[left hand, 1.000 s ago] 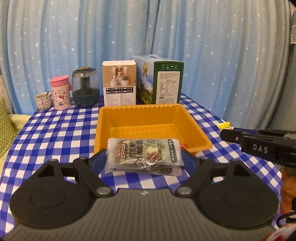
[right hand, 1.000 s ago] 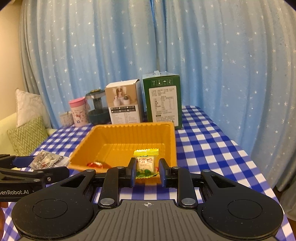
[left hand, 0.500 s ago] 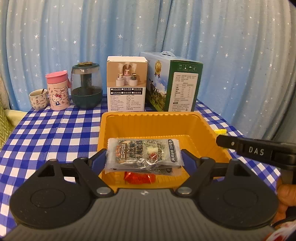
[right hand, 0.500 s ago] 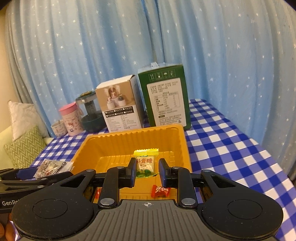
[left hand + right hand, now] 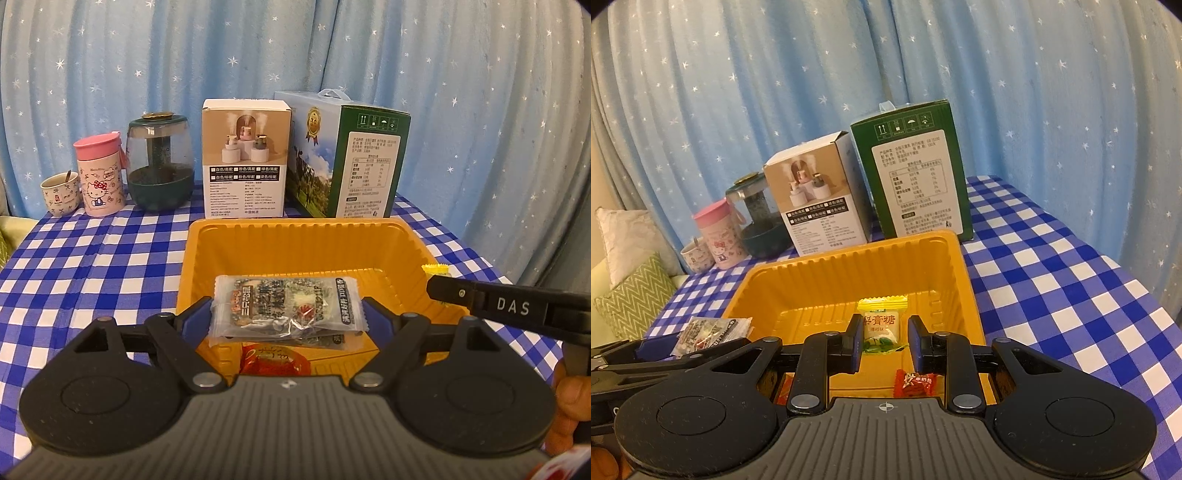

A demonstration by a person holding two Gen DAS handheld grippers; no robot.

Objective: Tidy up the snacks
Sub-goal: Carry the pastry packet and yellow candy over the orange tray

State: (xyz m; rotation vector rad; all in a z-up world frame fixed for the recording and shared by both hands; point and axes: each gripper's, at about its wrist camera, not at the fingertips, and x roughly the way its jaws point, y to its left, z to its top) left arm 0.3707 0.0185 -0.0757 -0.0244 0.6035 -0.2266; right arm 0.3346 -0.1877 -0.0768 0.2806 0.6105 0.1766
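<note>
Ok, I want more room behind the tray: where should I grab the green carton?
Probably by the pale carry handle on its top, coming from above: the green carton stands upright, and its broad flat faces look too wide to pinch.

"DAS" stands in white letters on the right claw (image 5: 511,305). The yellow candy wrapper (image 5: 881,322) bears the large characters "梨膏糖". The pink cup (image 5: 100,175) carries a Hello Kitty drawing. Print on both boxes is too small to read.
</note>
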